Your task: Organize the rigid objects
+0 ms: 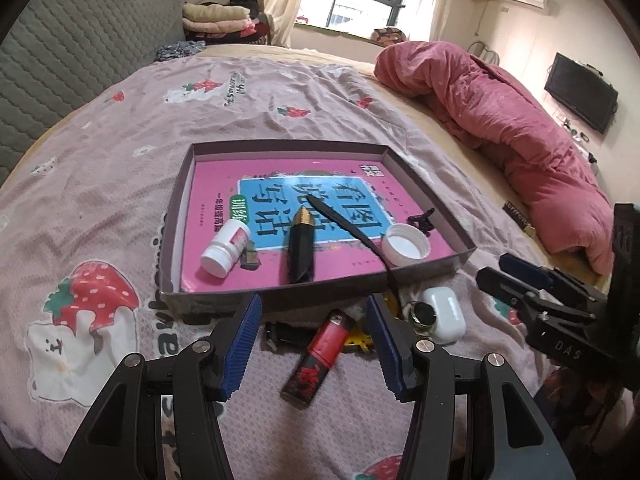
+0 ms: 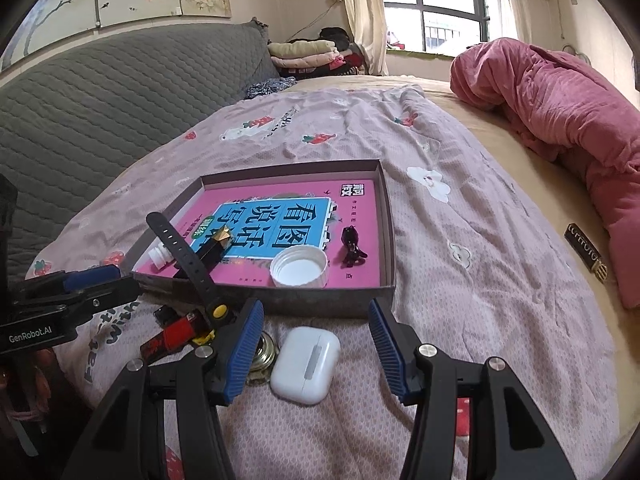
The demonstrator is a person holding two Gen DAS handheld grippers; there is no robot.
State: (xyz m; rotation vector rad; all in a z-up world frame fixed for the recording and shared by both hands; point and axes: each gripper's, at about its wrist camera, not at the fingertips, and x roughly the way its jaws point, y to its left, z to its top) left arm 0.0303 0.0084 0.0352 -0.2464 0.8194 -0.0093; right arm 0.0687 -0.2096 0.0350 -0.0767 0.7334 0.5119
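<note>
Both pairs of jaws stand open and empty over a bedspread: the left gripper (image 1: 314, 344) frames a red lighter (image 1: 320, 356), the right gripper (image 2: 316, 348) a white earbud case (image 2: 306, 364). Just beyond, a shallow box (image 1: 432, 270) already holds a pink book, a white bottle (image 1: 226, 248), a black-and-gold tube (image 1: 302, 246), a white cap (image 2: 299, 267) and a small dark figure (image 2: 352, 247). A watch strap (image 2: 186, 258) leans over its near wall. Sorting looks roughly half done; the lighter, case and neighbouring clutter remain outside.

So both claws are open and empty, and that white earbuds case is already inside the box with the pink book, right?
Not quite: the white earbuds case lies on the bedspread outside the box, as the right wrist view shows. Both claws are indeed open and empty.
</note>
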